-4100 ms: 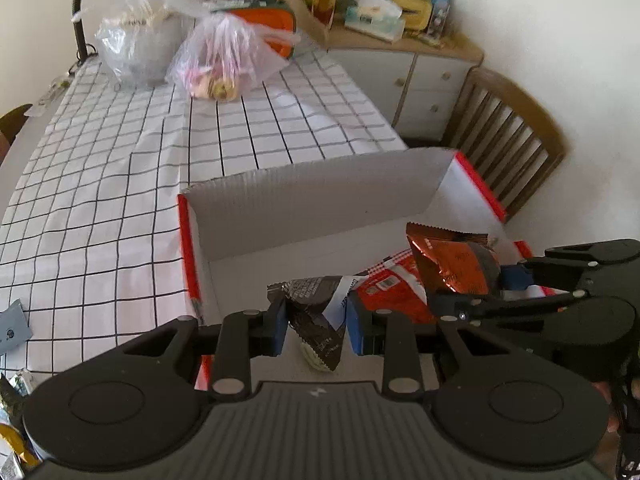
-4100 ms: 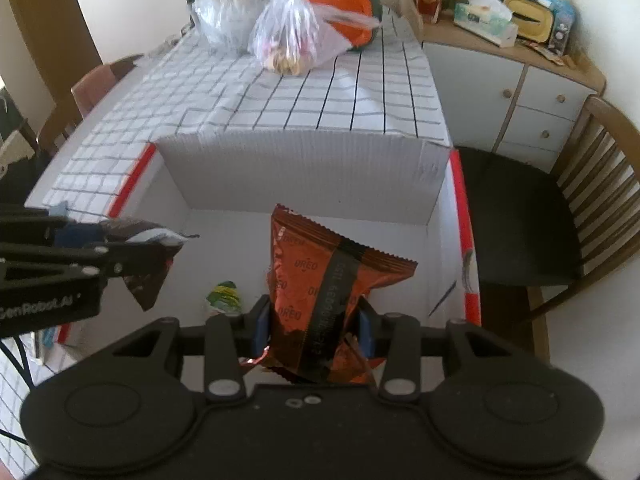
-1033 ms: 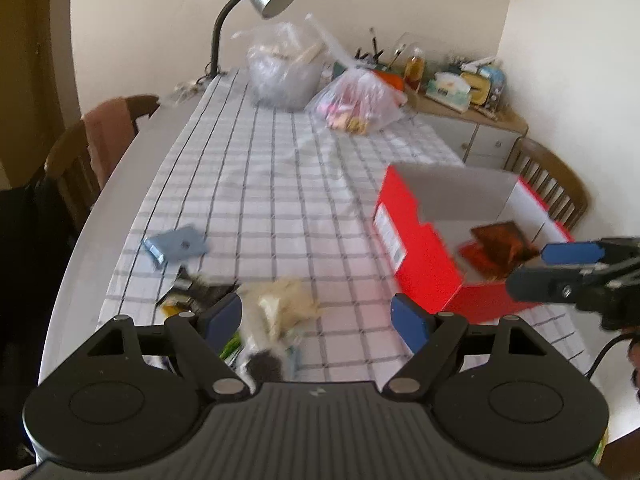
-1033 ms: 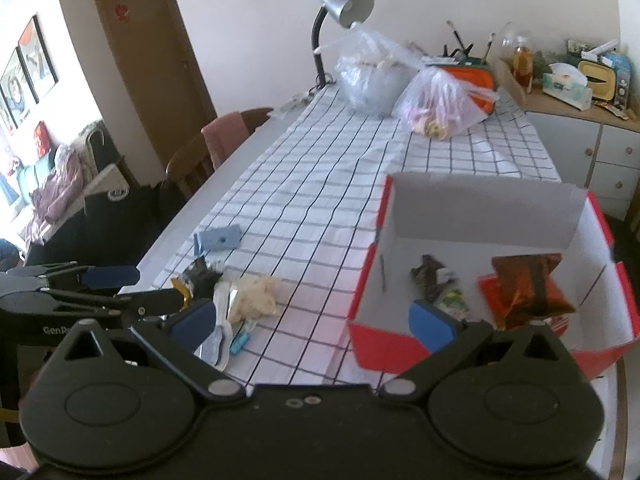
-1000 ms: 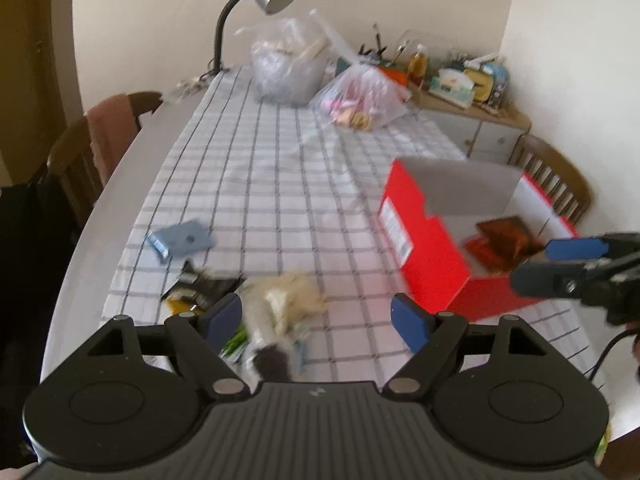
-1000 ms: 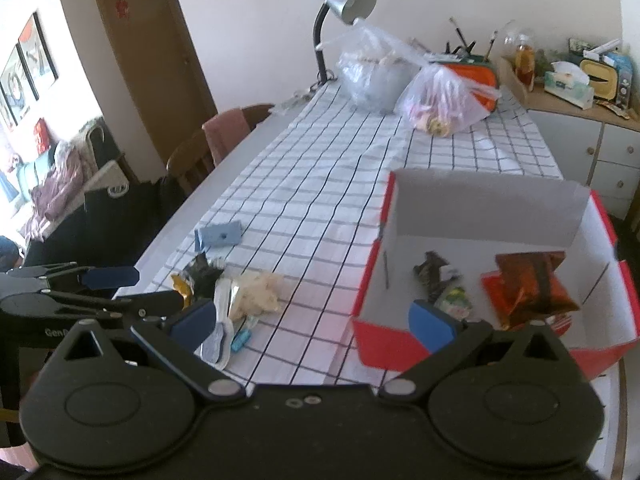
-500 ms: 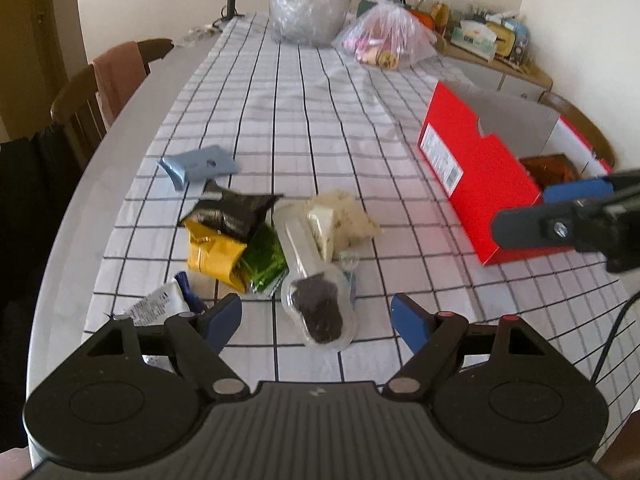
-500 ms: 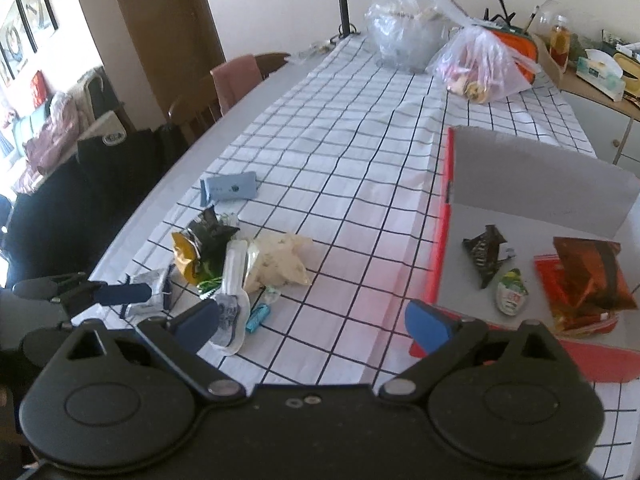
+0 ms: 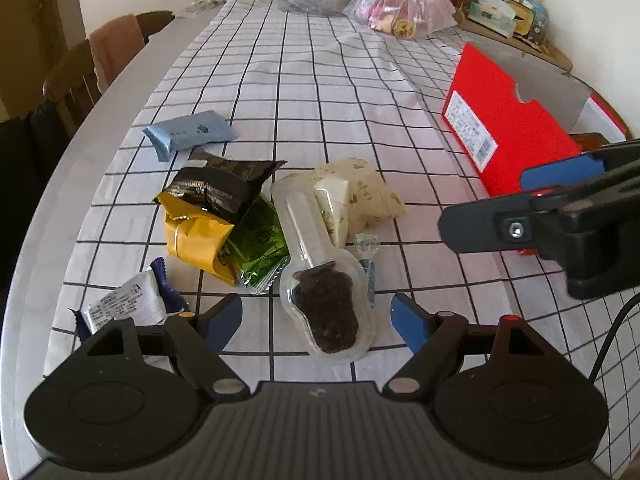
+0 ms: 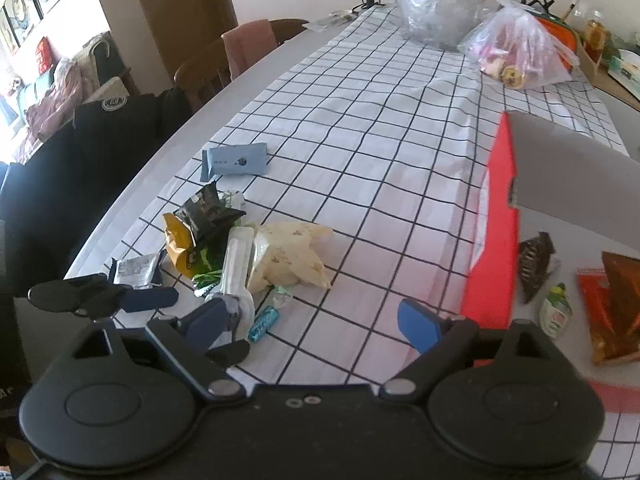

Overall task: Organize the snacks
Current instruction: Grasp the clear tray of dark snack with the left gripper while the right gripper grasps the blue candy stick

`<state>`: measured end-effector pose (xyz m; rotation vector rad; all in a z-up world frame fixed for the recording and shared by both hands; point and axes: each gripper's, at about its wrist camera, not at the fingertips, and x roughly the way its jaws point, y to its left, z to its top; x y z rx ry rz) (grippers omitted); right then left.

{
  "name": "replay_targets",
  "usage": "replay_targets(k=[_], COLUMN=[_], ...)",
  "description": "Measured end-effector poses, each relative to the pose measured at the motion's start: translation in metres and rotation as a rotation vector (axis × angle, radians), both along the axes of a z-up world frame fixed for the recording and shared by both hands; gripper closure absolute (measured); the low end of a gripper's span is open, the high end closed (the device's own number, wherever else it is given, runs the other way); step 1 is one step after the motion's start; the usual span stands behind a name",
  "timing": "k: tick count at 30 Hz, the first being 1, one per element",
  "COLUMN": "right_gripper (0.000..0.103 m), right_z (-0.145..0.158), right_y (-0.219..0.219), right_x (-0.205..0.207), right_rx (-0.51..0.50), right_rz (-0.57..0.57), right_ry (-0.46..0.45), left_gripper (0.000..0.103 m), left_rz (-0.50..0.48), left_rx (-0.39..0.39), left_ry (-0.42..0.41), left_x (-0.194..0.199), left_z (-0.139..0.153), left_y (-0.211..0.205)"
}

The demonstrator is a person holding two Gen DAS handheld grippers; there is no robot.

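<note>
- Blue-padded fingers (image 9: 224, 316) of the left gripper (image 9: 316, 320) stand well apart and hold nothing, poised over a clear plastic tray of dark chocolate pieces (image 9: 326, 312), which lies between them on the tablecloth without touching either pad.
- Right gripper (image 10: 316, 320) is closing its jaws from a wide spread, with only bare checked tablecloth (image 10: 360, 152) between them; it grips nothing.
- Loose snacks sit in a heap near the table's close edge: a black packet (image 9: 224, 190) overlapping a yellow packet (image 9: 198, 236), a green packet (image 9: 258, 248) beside them, and a cream-coloured wrapper (image 9: 360, 196) touching the tray's far end.
- A white-and-blue sachet (image 9: 124, 306) lies just beside the left finger, apart from the heap.
- A pale blue bar (image 9: 190, 136) rests alone, farther along the cloth.
- A small teal candy (image 10: 264, 322) lies beside the tray in the right wrist view.
- The red box (image 10: 494, 248) stands open to the right of the heap, holding a dark brown wrapper (image 10: 534, 266), a small green-and-white sweet (image 10: 554, 310) and an orange-brown bag (image 10: 618, 300) lying on a red packet.
- Two clear plastic bags (image 9: 400, 4) sit at the table's far end.
</note>
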<state>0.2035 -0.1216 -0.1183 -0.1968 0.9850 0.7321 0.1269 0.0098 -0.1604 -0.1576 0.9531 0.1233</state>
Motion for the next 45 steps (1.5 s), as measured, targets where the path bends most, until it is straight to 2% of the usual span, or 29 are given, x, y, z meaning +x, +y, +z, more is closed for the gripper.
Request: replay_targets(k=[4,6,12,15,23,31,36,42,44,45], right_gripper=[0.012,0.017,0.021,0.023,0.029,0.046,0.056,0.064,0.070,0.077], right_z=[-0.003,-0.002,-0.005,-0.010,-0.030,-0.046,-0.054,-0.056,-0.057,-0.057], right_y=[0.003,0.004,0.006,0.007,0.017,0.037,0.055,0.074,0.077,0.078], right_x=[0.000,0.000,0.001,0.001,0.002,0.000,-0.004,-0.012,-0.015,-0.015], right_rx=[-0.013,-0.007,-0.021,-0.026,-0.048,-0.080,-0.116,-0.184,-0.209,-0.208], right_rz=[0.008,0.010,0.002,0.002,-0.040,-0.040,-0.021,-0.005,0.002,0.008], right_ry=[-0.022,-0.012,-0.001,0.017,0.074,0.106,0.111,0.050,0.025,0.021], left_gripper=[0.031,0.035,0.042,0.051,0.052,0.052,0.052,0.052,0.052,0.052], left_rz=[0.020,0.024,0.023,0.014,0.033,0.050,0.030,0.055,0.056,0.055], left_rx=[-0.034,-0.035,-0.039,-0.053,-0.098,-0.147,-0.141,-0.148,-0.151,-0.153], left_ry=[0.000,0.012,0.022,0.017,0.011,0.014,0.003,0.002,0.000,-0.001], left_x=[0.005,0.008,0.011,0.010,0.004,-0.020,-0.035,-0.044,-0.047,-0.047], left_z=[-0.002,-0.006,-0.010,-0.009,-0.005,0.001,0.004,0.004,0.004,0.004], left_y=[0.006,0.006,0.005,0.006,0.015,0.027,0.025,0.039,0.041,0.041])
